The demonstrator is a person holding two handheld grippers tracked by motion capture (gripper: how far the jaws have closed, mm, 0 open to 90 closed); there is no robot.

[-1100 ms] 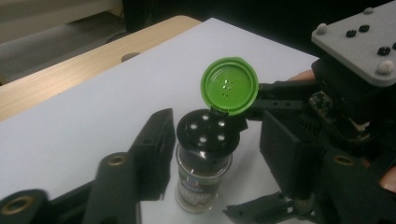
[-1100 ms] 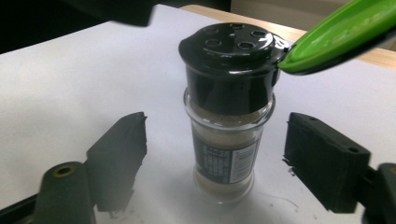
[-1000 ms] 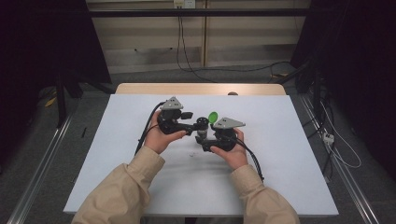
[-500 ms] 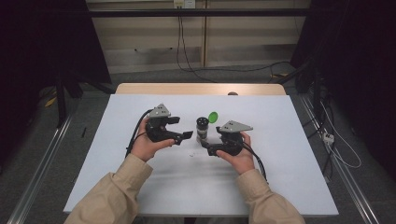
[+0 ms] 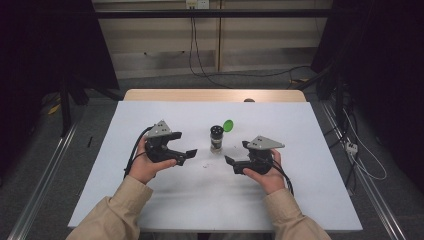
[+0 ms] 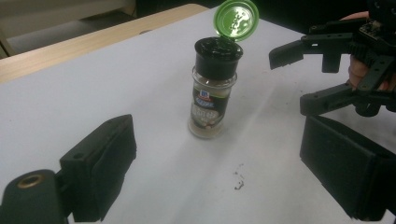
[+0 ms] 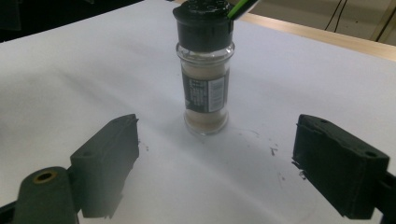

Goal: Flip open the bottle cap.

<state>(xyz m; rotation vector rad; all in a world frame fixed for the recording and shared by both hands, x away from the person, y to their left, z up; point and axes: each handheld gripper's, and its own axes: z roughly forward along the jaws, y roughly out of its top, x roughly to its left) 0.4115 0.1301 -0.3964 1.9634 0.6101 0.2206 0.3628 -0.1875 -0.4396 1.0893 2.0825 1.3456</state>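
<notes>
White table [image 5: 150, 210] w/ specks, wood edge, dark room.

Spice jar [image 6: 208, 105] was clear glossy glass, black matt plastic cap, glossy green plastic flip lid [image 6: 235, 14], paper label. Table [image 5: 310, 130] had a smooth matt white top, wood edge. Gripper pads [image 7: 340, 163] were matt black.

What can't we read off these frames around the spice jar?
- Spice jar label text: blurred in the left gripper view, too small in the high view.
- Green flip lid: cut off by the top edge in the right gripper view.
- Dark specks on the table: too small to identify.
</notes>
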